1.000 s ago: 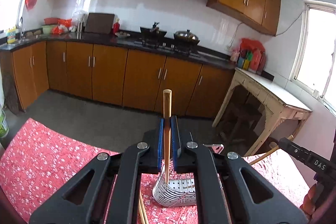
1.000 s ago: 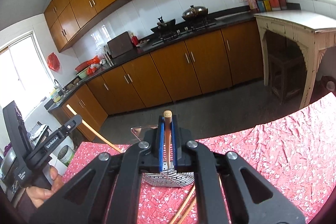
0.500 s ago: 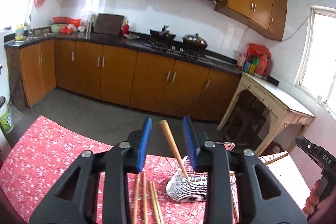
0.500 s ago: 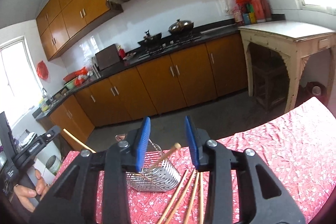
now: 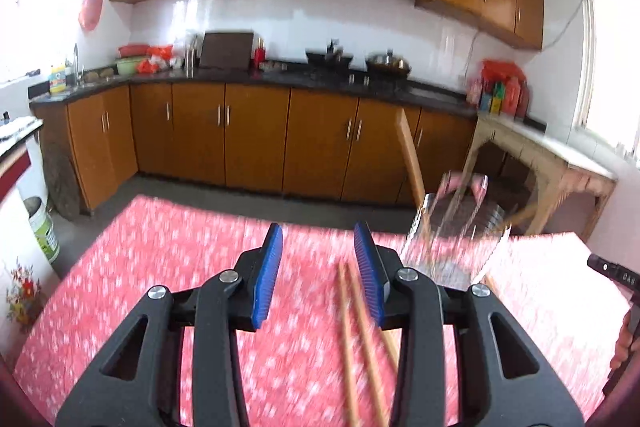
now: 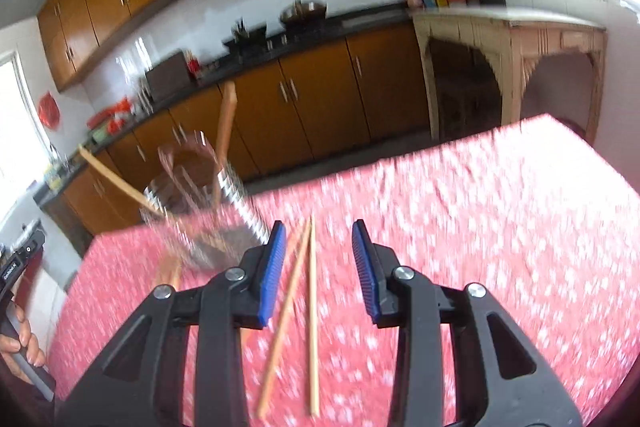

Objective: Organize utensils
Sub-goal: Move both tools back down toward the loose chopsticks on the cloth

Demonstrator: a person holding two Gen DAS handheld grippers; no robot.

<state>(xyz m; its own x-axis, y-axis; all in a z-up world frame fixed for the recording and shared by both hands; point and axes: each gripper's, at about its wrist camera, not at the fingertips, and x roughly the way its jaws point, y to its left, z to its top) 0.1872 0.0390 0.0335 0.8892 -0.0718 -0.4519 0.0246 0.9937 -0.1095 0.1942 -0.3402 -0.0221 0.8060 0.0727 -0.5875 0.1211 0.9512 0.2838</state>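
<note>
A: Closest in: left fingers (image 5: 266,275) opening, moderately apart, nothing pinched. Right fingers (image 6: 272,271) parted about as much, equally empty. Below and between them, loose chopsticks (image 6: 292,303) flat on the surface (image 6: 480,227), untouched.

B: Likely to roll if nudged by a ribbed blue pad. Thin, smooth, pale wood, so easy to scissor apart or to catch two at once.

A: Hard to lift from flat, too. Probably some scraping of the cloth, then bunching.

B: Red floral cloth, soft and a little wrinkled. Could drag the whole lot sideways.

A: Just beyond: wire holder (image 6: 200,227), shiny, curved ribs, open top, light by the look of it. Two upright chopsticks (image 6: 224,131) already inside, leaning outward in different directions.

B: Prone to tipping if bumped by either tool or levered by a leaning stick. Too blurred to judge how squarely seated.

A: Farthest off: glossy orange-brown cabinets (image 5: 256,135), dark countertop, white tiles. No bearing on the job.
</note>
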